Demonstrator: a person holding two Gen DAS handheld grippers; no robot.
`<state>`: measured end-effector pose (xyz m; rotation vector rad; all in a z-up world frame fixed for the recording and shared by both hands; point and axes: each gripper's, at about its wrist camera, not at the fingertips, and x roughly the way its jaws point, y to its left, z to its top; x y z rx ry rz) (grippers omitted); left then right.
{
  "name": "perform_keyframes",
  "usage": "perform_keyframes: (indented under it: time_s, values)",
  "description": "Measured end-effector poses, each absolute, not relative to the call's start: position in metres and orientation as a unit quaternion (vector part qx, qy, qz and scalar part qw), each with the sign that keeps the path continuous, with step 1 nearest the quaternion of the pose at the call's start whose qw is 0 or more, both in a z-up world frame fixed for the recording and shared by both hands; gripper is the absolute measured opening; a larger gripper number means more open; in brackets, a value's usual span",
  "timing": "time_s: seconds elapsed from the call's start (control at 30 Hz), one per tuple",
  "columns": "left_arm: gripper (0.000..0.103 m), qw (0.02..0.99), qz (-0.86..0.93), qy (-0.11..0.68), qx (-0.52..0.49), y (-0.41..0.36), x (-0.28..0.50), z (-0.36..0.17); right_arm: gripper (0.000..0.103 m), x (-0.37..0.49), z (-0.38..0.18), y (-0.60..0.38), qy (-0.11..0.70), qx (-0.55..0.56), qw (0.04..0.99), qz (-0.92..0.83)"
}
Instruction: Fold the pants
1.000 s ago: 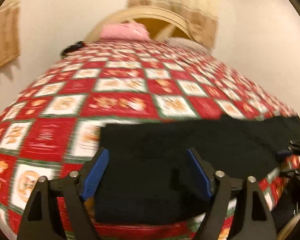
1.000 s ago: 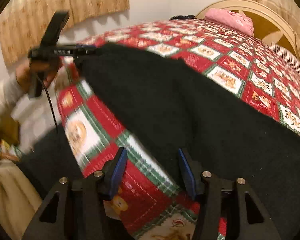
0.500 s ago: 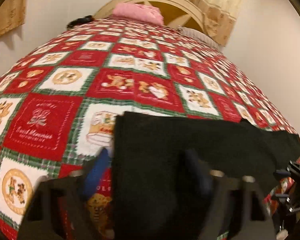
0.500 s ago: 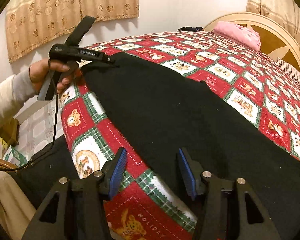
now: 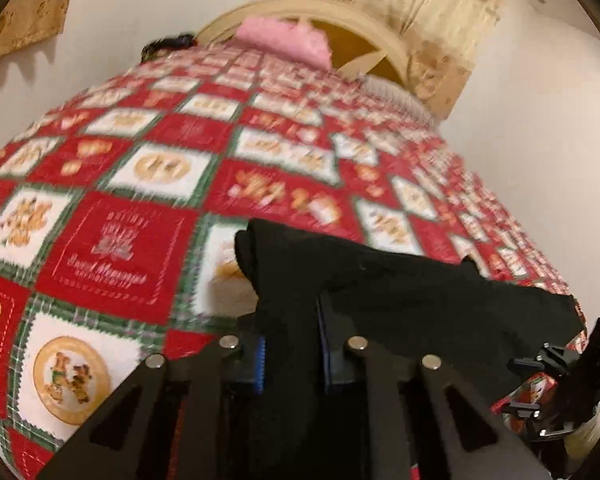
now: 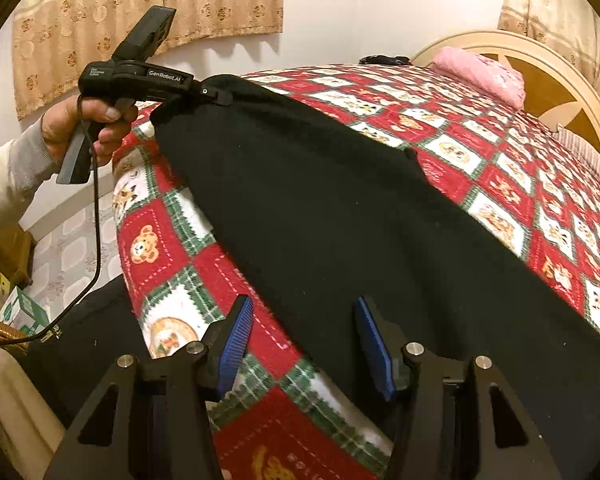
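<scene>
Since a second ago, left gripper [image 5: 290,344] jaws have drawn in from wide apart and are closing on the end of the black fleece pants [image 6: 340,208], cloth bunched between the blue pads [image 5: 260,364]; that end has lifted and shifted inward over the quilt.

Pants lie stretched long across the near edge of the bed, on a red, white and green holiday patchwork quilt [image 6: 500,168]. Far end held at the bed's corner, near end under the right gripper [image 6: 304,338].

Right gripper jaws half spread, straddling the pants' edge, pads not pressing.

Progress: early. Pants laid out flat, apparently leg on leg; one end being taken. No end-to-end fold yet visible; right-side grasp and carry-over remain.

Beyond: pink pillow [image 6: 480,74], cream wooden headboard [image 6: 540,64], beige patterned curtains [image 6: 140,4].
</scene>
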<state>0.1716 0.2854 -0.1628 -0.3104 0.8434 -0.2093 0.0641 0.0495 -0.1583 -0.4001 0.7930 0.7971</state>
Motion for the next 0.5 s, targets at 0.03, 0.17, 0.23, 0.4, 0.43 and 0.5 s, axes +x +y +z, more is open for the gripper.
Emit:
perform_keyframes:
  time_s: [0.03, 0.17, 0.23, 0.4, 0.43, 0.5]
  values:
    - [0.022, 0.892, -0.102, 0.414, -0.147, 0.285, 0.175, -0.169, 0.055, 0.065, -0.16, 0.051, 0.375, -0.187, 0.825, 0.378]
    - [0.042, 0.902, -0.095, 0.404, -0.115, 0.275, 0.175, -0.17, 0.055, 0.073, -0.149, 0.042, 0.388, -0.136, 0.818, 0.402]
    - [0.058, 0.911, -0.075, 0.389, -0.111, 0.276, 0.171, -0.164, 0.055, 0.083, -0.134, 0.031, 0.388, -0.097, 0.82, 0.409]
    - [0.074, 0.934, -0.035, 0.344, -0.086, 0.276, 0.157, -0.142, 0.055, 0.132, -0.106, 0.016, 0.39, -0.04, 0.836, 0.384]
    - [0.079, 0.937, -0.033, 0.337, -0.081, 0.272, 0.154, -0.138, 0.055, 0.145, -0.105, 0.015, 0.394, -0.026, 0.838, 0.377]
    - [0.09, 0.941, -0.04, 0.326, -0.076, 0.261, 0.149, -0.134, 0.055, 0.174, -0.109, 0.017, 0.415, 0.011, 0.832, 0.369]
